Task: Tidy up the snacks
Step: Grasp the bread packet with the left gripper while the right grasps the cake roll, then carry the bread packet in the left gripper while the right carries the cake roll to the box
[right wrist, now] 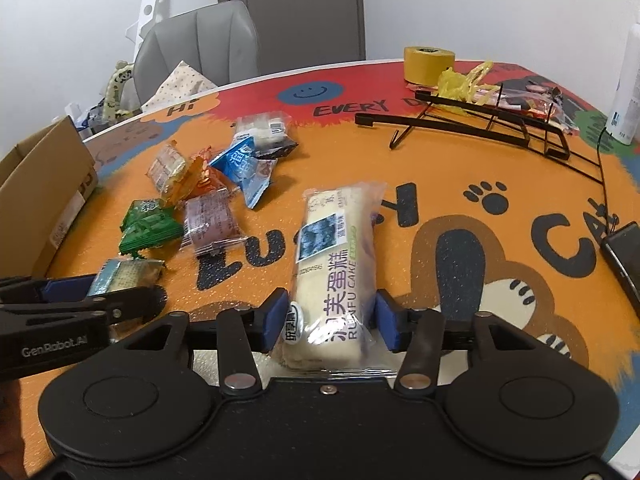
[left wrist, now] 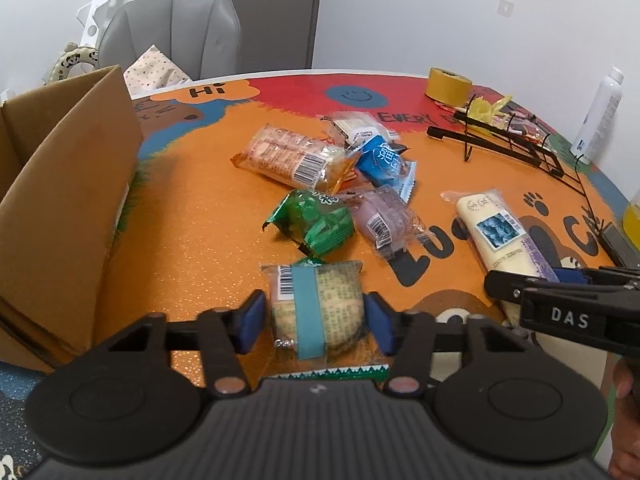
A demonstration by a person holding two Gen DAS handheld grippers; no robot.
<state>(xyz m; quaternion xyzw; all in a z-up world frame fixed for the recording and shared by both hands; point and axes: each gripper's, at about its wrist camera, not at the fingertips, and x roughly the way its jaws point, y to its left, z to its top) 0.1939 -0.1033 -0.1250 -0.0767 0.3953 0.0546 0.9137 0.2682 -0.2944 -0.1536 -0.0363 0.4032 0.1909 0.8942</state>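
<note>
My left gripper (left wrist: 316,316) has its blue pads against both sides of a clear-wrapped cracker pack with a teal band (left wrist: 320,308), near the table's front edge. My right gripper (right wrist: 331,316) is shut on a long white Runfu cake pack (right wrist: 334,256) lying on the table. Each gripper shows in the other's view, the right one (left wrist: 560,280) and the left one (right wrist: 80,292). A pile of snacks sits mid-table: a green pack (left wrist: 316,220), a purple pack (left wrist: 384,220), a blue pack (left wrist: 384,160) and an orange wafer pack (left wrist: 292,156).
An open cardboard box (left wrist: 60,200) stands at the table's left edge. A black wire rack (left wrist: 516,140), a yellow tape roll (left wrist: 446,84), a white bottle (left wrist: 598,116) and a black device (right wrist: 624,256) are on the right. A grey chair (left wrist: 172,32) is behind.
</note>
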